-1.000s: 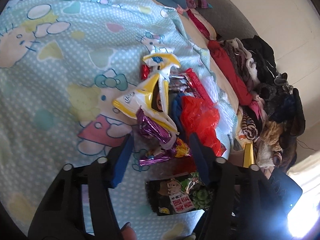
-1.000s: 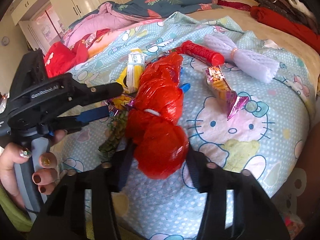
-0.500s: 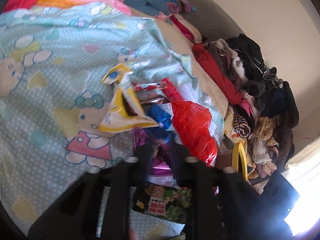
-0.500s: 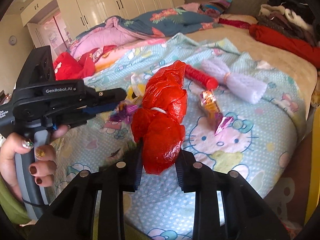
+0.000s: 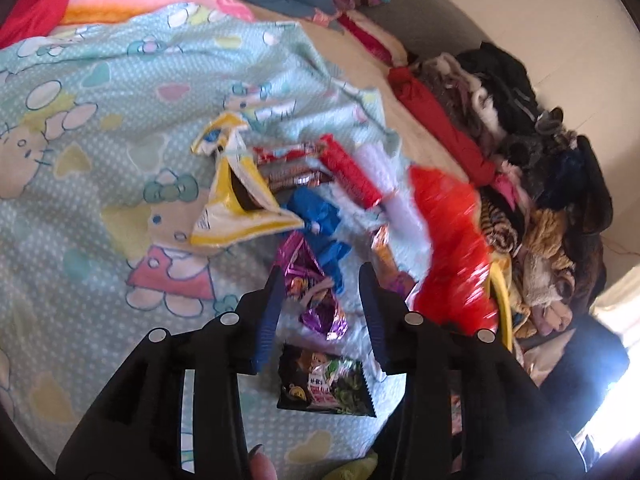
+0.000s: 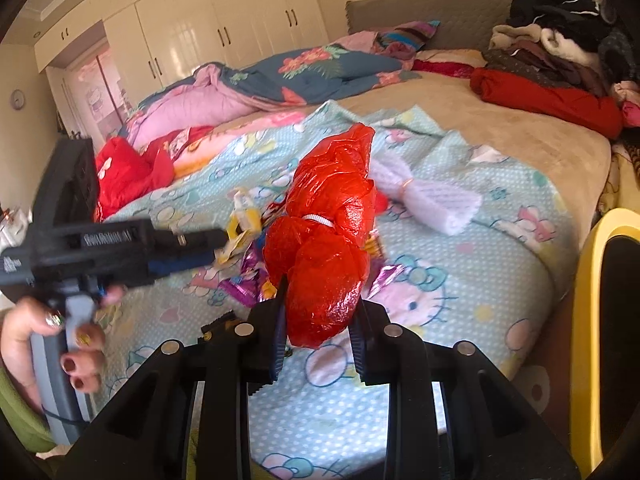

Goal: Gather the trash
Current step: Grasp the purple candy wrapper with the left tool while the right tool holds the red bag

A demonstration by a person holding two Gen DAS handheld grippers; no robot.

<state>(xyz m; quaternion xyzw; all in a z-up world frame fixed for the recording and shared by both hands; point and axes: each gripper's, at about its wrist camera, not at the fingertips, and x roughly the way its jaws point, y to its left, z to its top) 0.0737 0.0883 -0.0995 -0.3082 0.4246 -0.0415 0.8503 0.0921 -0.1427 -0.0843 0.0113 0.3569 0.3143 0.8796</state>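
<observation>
Setting: bedroom with cream wardrobe doors behind a bed spread with a pale blue cartoon-cat blanket
Landmark: yellow-and-white snack bag, lying open on the blanket amid the litter
Right gripper: jaws clenched on the lower end of a crumpled red plastic bag, which is lifted clear of the blanket, to the right of the yellow bag
Left gripper: jaws opening, pads not pressing anything; a purple foil wrapper lies on the blanket in the gap between them, just below the yellow bag
Left hand: wrapped round the grey handle, seen at the left edge of the right wrist view
Other litter: blue wrapper touching the yellow bag's lower right corner; red tube-shaped pack to its upper right; white foam net beyond that; dark seaweed-snack packet well below it
Clothes pile: far right of the yellow bag, along the bed's edge
Yellow bin rim: past the bed's edge on the right
</observation>
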